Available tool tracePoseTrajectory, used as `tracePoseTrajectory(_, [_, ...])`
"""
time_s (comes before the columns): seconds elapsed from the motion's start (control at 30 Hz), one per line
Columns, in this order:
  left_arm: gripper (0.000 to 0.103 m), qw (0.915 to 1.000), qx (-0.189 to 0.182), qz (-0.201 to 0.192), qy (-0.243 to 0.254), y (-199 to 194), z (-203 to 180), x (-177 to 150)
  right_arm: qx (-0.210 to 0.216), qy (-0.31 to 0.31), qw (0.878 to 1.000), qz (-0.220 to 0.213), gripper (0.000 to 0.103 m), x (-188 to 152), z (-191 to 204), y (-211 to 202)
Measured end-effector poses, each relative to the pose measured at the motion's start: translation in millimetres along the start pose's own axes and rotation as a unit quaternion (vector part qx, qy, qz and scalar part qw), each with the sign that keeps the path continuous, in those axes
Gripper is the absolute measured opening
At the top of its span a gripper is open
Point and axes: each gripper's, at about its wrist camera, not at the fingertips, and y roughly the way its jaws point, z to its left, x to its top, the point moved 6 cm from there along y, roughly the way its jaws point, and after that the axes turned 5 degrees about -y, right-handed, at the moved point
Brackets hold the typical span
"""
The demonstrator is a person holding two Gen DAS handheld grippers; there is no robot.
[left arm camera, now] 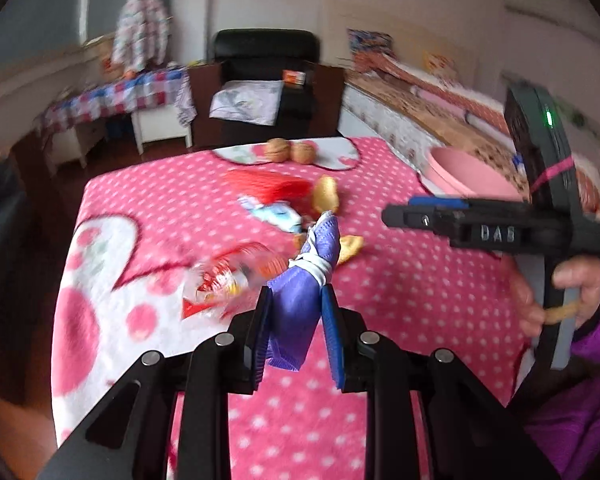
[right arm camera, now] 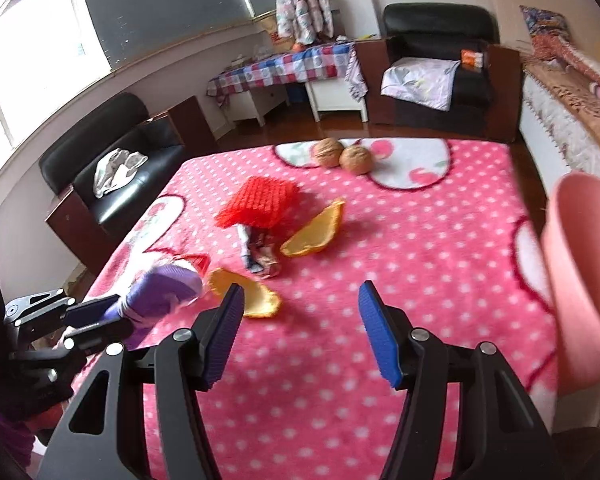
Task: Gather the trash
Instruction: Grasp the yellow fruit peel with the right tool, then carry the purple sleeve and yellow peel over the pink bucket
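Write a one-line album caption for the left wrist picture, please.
Left gripper clamps a purple mask above the pink dotted blanket, strewn with peels and wrappers.

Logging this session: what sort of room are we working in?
Most likely a lived-in home room, a bedroom or sitting room. A black armchair faces the table under its pink dotted blanket, a bed with patterned covers lines the wall, and a jacket hangs by the window.

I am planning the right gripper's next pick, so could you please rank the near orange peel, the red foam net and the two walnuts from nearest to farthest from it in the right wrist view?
1. Near orange peel: just off the right gripper, by its left finger.
2. Red foam net: mid-table, ahead and left.
3. Walnuts: far edge of the table, touching each other.
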Motion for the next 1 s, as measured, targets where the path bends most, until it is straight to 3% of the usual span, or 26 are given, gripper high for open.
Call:
tracePoseTrajectory(0.27, [0.024,0.9985,-0.001,-0.017,-0.051,-16,29,2,0.013,-0.017,0.998,0.051,0.059,-8,22,40])
tracePoseTrajectory(0.43, [0.024,0.9943,-0.046,-0.016,-0.095,-22,34,4,0.013,-0.016,0.997,0.078,0.023,-10,26,54])
tracePoseTrajectory(0.53, [0.024,0.9913,-0.069,-0.025,-0.109,-29,33,11,0.011,0.002,0.997,0.078,0.013,-11,22,55])
tracePoseTrajectory(0.77, [0.024,0.9842,-0.103,-0.052,-0.134,-45,35,38,-0.004,0.013,0.998,0.060,0.007,-8,14,37])
tracePoseTrajectory(1.0, [0.024,0.9833,-0.095,-0.091,-0.125,-73,38,65,-0.007,0.023,0.999,0.024,0.007,8,12,13])
